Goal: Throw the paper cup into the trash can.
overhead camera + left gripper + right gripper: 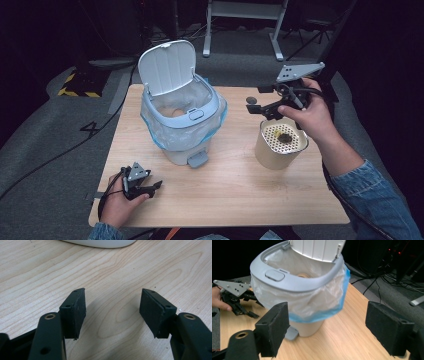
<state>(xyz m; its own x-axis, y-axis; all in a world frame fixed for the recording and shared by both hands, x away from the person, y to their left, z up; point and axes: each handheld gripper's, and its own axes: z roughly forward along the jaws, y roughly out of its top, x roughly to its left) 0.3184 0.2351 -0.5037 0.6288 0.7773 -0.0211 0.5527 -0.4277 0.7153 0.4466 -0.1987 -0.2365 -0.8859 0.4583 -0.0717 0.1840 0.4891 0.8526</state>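
A pale blue pedal bin (182,125) stands left of the table's middle. Its lid (166,66) is up and a clear bag with a blue hem lines it. Something round and beige (176,112) lies inside. My right gripper (256,106) hovers open to the bin's right, above the far rim of a beige canister (277,150). In the right gripper view the bin (297,282) fills the space ahead of the right gripper (327,322), with nothing between the jaws. My left gripper (152,187) rests open on the wood near the front left corner; in its own view the left gripper (112,302) holds nothing.
The canister carries a white perforated insert with a small dark lump (285,137) on it. The bin's foot pedal (198,159) sticks out toward me. The wooden table (225,195) has bare room in front. Cables, a desk frame (245,20) and hazard tape (77,92) lie on the floor beyond.
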